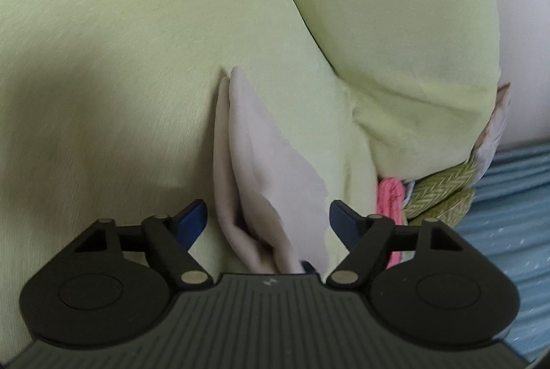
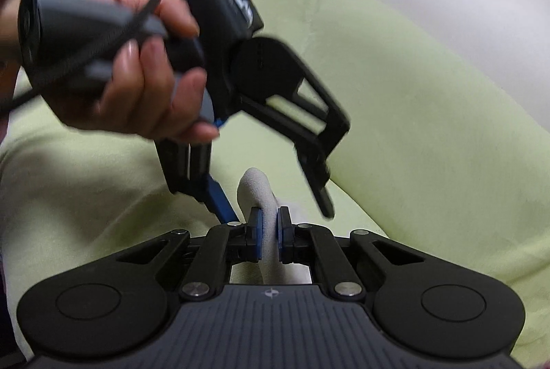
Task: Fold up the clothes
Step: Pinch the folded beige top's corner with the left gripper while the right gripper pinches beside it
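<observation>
a pale green sheet (image 1: 120, 42) covers nearly everything in both views, draped over a soft surface. in the left wrist view a pile of coloured clothes (image 1: 443, 190) peeks out at the sheet's right edge, beside a blue ribbed fabric (image 1: 515, 214). a small off-white garment (image 1: 261, 197) lies bunched on the sheet. the left gripper (image 1: 268, 219) hovers with its jaws spread wide, the garment's folds rising between the blue pads, touching neither. the right gripper (image 2: 269, 233) is clenched on a fold of the same garment (image 2: 256, 186), which arches up just ahead of its fingertips. a hand (image 2: 144, 83) holds the left gripper's handle above.
</observation>
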`<state>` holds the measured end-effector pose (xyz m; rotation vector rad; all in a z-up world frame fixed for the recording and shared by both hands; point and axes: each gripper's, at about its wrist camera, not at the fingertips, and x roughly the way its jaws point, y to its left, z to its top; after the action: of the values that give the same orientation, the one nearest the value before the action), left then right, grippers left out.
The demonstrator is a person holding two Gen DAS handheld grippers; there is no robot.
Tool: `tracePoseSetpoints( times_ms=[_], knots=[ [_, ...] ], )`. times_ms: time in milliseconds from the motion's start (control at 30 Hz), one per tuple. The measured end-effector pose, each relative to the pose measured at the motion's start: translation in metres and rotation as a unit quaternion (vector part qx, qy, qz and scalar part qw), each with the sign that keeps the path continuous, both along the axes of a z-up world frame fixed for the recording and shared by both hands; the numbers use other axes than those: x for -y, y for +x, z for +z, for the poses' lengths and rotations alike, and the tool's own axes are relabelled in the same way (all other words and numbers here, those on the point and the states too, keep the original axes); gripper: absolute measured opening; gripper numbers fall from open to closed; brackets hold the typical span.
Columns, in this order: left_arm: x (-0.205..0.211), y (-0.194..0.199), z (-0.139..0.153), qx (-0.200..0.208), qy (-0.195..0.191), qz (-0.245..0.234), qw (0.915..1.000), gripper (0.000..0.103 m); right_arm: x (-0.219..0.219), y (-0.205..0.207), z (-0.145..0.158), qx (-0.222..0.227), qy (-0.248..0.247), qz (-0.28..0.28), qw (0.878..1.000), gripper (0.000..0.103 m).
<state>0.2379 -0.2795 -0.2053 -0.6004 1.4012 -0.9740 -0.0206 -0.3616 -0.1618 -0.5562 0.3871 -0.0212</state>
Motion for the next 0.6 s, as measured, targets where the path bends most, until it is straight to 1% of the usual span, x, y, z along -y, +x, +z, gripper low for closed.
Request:
tracePoseSetpoints(
  times_ms=[33, 67, 133, 200, 233, 267, 300, 333, 367, 400, 433, 467, 500, 533, 567, 600],
  knots=[
    [0.001, 0.000, -0.001, 0.004, 0.003, -0.001, 1.0000, 0.059, -0.003, -0.001, 0.002, 0.001, 0.006, -0.001, 1.000, 0.005],
    [0.003, 0.001, -0.002, 0.008, 0.006, -0.003, 0.9999, 0.055, -0.008, -0.002, 0.004, 0.003, 0.013, -0.002, 1.000, 0.005],
    [0.006, 0.001, -0.005, 0.016, 0.011, -0.006, 0.9998, 0.042, -0.015, 0.000, 0.010, 0.003, 0.023, -0.002, 1.000, 0.005],
    [0.009, 0.002, -0.007, 0.024, 0.017, -0.008, 0.9995, 0.038, -0.014, 0.001, 0.013, 0.000, 0.035, -0.001, 0.999, 0.006],
    [0.010, 0.003, -0.009, 0.027, 0.020, -0.010, 0.9994, 0.035, -0.012, 0.002, 0.014, -0.006, 0.043, 0.003, 0.999, 0.011],
    [0.011, 0.003, -0.010, 0.031, 0.023, -0.011, 0.9992, 0.032, -0.008, 0.004, 0.015, -0.013, 0.059, 0.006, 0.998, 0.022],
    [0.013, 0.003, -0.011, 0.035, 0.026, -0.013, 0.9990, 0.029, -0.007, 0.004, 0.020, -0.021, 0.086, 0.009, 0.996, 0.027],
    [0.014, 0.003, -0.012, 0.043, 0.032, -0.015, 0.9985, 0.026, 0.006, 0.009, 0.020, -0.031, 0.125, 0.010, 0.992, 0.037],
    [0.016, 0.003, -0.012, 0.051, 0.037, -0.016, 0.9979, 0.025, 0.015, 0.014, 0.023, -0.039, 0.176, 0.005, 0.984, 0.043],
    [0.016, 0.002, -0.012, 0.055, 0.039, -0.018, 0.9976, 0.023, 0.026, 0.017, 0.026, -0.047, 0.236, -0.004, 0.971, 0.044],
    [0.016, 0.002, -0.012, 0.059, 0.040, -0.019, 0.9973, 0.022, 0.045, 0.016, 0.030, -0.053, 0.301, -0.017, 0.952, 0.046],
    [0.017, 0.001, -0.011, 0.066, 0.042, -0.021, 0.9967, 0.022, 0.066, 0.014, 0.032, -0.058, 0.364, -0.035, 0.929, 0.046],
    [0.016, 0.000, -0.011, 0.073, 0.044, -0.022, 0.9961, 0.021, 0.087, 0.013, 0.030, -0.063, 0.414, -0.057, 0.907, 0.048],
    [0.017, -0.002, -0.010, 0.080, 0.046, -0.022, 0.9955, 0.021, 0.108, 0.011, 0.027, -0.067, 0.458, -0.079, 0.883, 0.048],
    [0.018, -0.003, -0.009, 0.088, 0.048, -0.023, 0.9947, 0.021, 0.124, 0.010, 0.024, -0.069, 0.487, -0.103, 0.864, 0.048],
    [0.018, -0.005, -0.009, 0.095, 0.051, -0.025, 0.9939, 0.021, 0.137, 0.009, 0.022, -0.071, 0.500, -0.125, 0.854, 0.048]
  ],
)
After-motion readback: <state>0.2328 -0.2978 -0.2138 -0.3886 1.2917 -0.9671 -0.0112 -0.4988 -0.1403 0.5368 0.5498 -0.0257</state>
